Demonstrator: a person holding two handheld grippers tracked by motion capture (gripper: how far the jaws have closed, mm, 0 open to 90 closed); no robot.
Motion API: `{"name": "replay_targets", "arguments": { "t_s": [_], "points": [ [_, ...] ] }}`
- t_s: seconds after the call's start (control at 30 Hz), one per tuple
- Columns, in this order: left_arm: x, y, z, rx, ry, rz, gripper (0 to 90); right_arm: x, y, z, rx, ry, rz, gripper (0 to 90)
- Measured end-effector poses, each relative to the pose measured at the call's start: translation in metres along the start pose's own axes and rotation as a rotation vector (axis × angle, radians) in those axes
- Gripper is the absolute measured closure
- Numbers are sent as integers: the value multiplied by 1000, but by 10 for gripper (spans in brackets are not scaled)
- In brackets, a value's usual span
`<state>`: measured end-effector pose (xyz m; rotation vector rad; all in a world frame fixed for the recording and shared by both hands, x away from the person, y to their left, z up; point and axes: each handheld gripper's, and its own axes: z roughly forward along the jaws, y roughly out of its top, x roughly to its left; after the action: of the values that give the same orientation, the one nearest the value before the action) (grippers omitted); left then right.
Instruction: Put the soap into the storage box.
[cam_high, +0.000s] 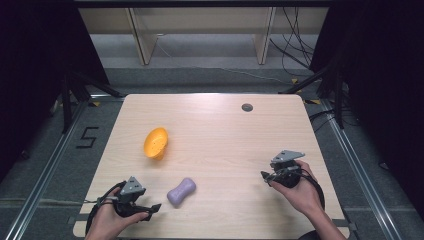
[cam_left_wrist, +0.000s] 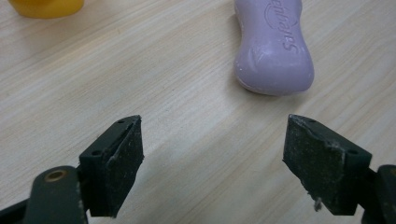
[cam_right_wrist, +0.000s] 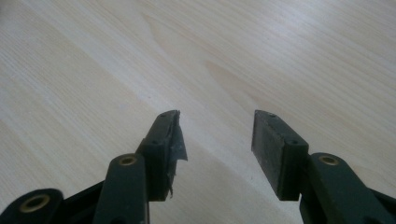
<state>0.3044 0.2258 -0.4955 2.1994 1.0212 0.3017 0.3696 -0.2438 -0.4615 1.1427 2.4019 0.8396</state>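
A lilac bar of soap (cam_high: 181, 191) lies flat on the wooden table (cam_high: 215, 125), near the front and left of centre. In the left gripper view the soap (cam_left_wrist: 274, 46) lies just beyond and right of my open jaws. My left gripper (cam_high: 156, 207) hovers low by the front edge, a short way left of the soap, with nothing between its fingers. An orange bowl (cam_high: 156, 143) rests tipped on its side farther back; its rim (cam_left_wrist: 46, 7) peeks in at top left. My right gripper (cam_high: 264, 176) is open over bare wood at the right, its jaws (cam_right_wrist: 217, 133) holding nothing.
A small dark round grommet (cam_high: 247, 107) sits in the table near its far edge. Black stands and cables stand on the grey floor around the table, and wooden furniture legs rise behind it.
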Motion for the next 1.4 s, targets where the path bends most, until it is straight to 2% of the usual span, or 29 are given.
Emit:
{"name": "replay_targets", "arguments": {
  "t_s": [0.07,0.13,0.17,0.3,0.33,0.4,0.43,0.47,0.5,0.53,0.6,0.63,0.67,0.7,0.73,0.77,0.8,0.83,0.87,0.9,0.97,1.1,1.13,1.17,1.2,1.23,1.33,1.37,1.4],
  "points": [
    [-1,1,-1,6,-7,-9,206,1,0,-1,2,-2,11,518],
    [-1,4,-2,9,5,14,212,1,0,-2,2,-8,16,518],
    [-3,5,-2,11,-7,4,229,1,-1,-2,6,-6,17,518],
    [-8,19,-7,53,-3,23,261,2,-1,-2,8,-7,26,516],
    [-11,23,-9,60,1,23,274,1,-1,0,-2,-15,3,516],
    [-14,37,-11,141,-13,-13,291,1,-1,0,-1,-8,-3,516],
    [-14,42,-12,191,-41,-30,295,1,-1,0,2,-10,0,516],
    [-14,42,-12,191,-41,-30,308,1,-1,0,2,-10,0,516],
    [-14,47,-11,238,-61,-63,308,1,-1,0,3,-12,2,515],
    [-14,51,-11,276,-74,-49,317,1,-1,0,3,-12,1,516],
    [-19,63,-5,323,-59,-45,345,1,-1,0,6,-7,4,515],
    [-19,63,-5,323,-59,-45,346,1,-1,0,6,-7,4,515],
    [-22,70,-1,353,-45,-6,348,1,-1,0,14,-3,4,515],
    [-22,70,-1,353,-45,-6,352,1,-1,1,11,-3,-1,515],
    [-24,74,0,369,-47,11,352,1,-1,1,11,-3,-1,515],
    [-27,77,2,368,-53,7,354,2,-1,0,22,4,12,515],
    [-28,85,5,404,-68,28,354,2,-1,0,21,2,11,515],
    [-28,85,5,404,-68,28,354,2,-1,0,21,2,11,515],
    [-28,93,9,436,-67,39,354,3,0,0,24,2,12,514],
    [-28,93,9,436,-67,39,356,3,0,0,24,1,11,514],
    [-29,104,17,472,-55,59,362,3,0,1,23,5,11,515],
    [-31,112,26,502,-57,70,367,3,0,0,20,-2,5,514],
    [-33,117,32,529,-58,82,369,2,0,1,20,-1,7,515],
    [-33,117,32,529,-58,82,372,2,0,1,20,-1,7,515],
    [-36,120,36,548,-63,61,376,2,-1,1,21,1,8,515],
    [-35,123,38,559,-62,94,375,3,-1,1,21,0,7,514],
    [-36,126,42,566,-63,96,383,3,0,1,18,3,3,514],
    [-39,128,46,583,-66,76,383,3,0,1,19,3,4,514],
    [-39,128,46,583,-66,76,385,3,0,1,19,3,4,514]
  ]
}}
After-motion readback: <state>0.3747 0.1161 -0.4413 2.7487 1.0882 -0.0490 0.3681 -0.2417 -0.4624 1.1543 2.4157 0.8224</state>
